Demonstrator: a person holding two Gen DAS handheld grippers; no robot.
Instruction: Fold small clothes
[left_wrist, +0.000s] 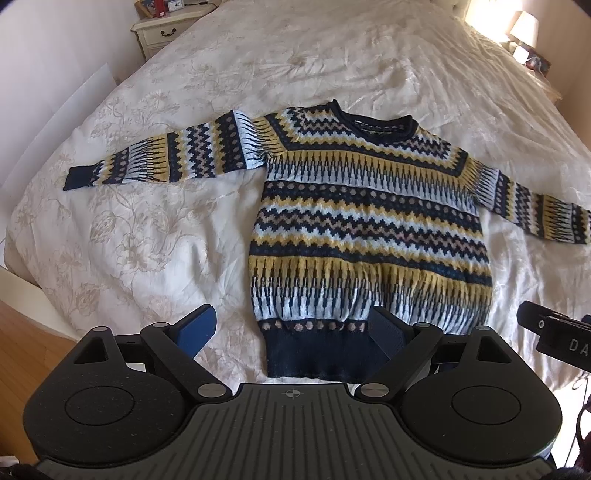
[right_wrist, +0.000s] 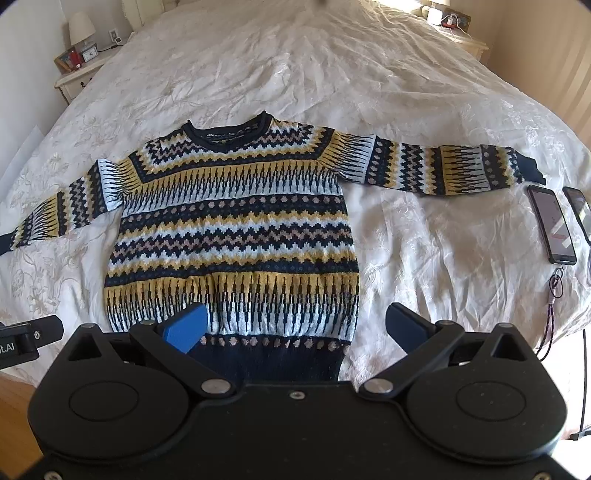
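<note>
A patterned sweater (left_wrist: 369, 221) is laid flat on the bed (left_wrist: 166, 229), front up, with both sleeves spread outward and the navy hem nearest the cameras. The left gripper (left_wrist: 295, 328) is held above the hem with its fingers (left_wrist: 197, 326) spread wide and nothing grasped. The right gripper (right_wrist: 295, 325) is likewise held over the hem, its fingers (right_wrist: 186, 326) released. 2 phones (right_wrist: 552, 225) are seen on the bed just beyond the sweater's right sleeve. A nightstand (left_wrist: 162, 29) is visible beside the bed.
</note>
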